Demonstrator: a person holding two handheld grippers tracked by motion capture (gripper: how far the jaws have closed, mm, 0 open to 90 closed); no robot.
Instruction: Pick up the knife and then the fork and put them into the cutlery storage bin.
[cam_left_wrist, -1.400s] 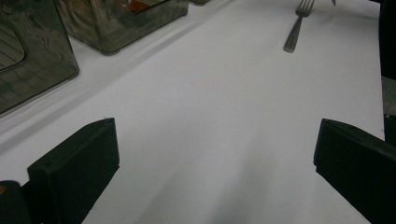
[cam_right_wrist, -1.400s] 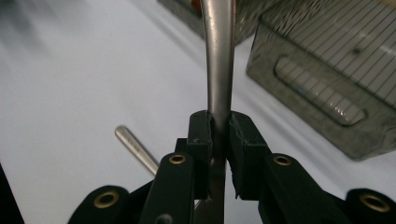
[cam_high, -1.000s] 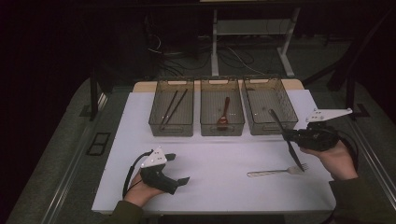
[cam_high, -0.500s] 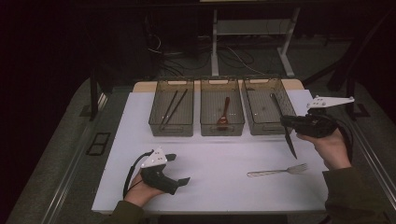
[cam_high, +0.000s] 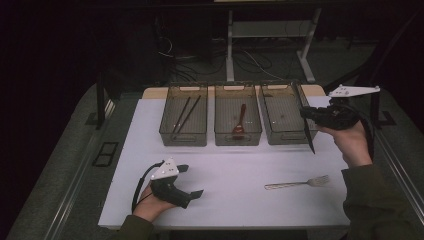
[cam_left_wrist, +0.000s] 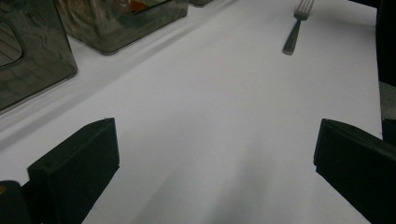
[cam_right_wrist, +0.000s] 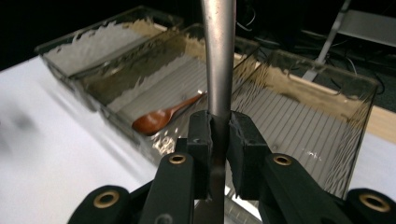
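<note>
The right gripper (cam_high: 309, 116) was clamped on a slim metal knife (cam_high: 308, 131), its jaws pressed on the handle; in the right gripper view the knife (cam_right_wrist: 219, 56) rose straight up between them. In the high view the knife hung point-down at the near right corner of the right-hand clear plastic bin (cam_high: 282, 112). The left gripper (cam_high: 192, 181) rested low over the white table surface (cam_high: 235, 175) near the front edge, its jaws wide apart with nothing between them.

Three clear bins stood side by side at the rear of the surface. The left-hand bin (cam_high: 167, 117) contained a pair of dark chopsticks (cam_high: 186, 114). The middle bin (cam_high: 222, 117) contained a reddish-brown wooden spoon (cam_high: 240, 122). A silver metal fork (cam_high: 297, 183) lay flat on the surface, in front of the right-hand bin and well apart from it.
</note>
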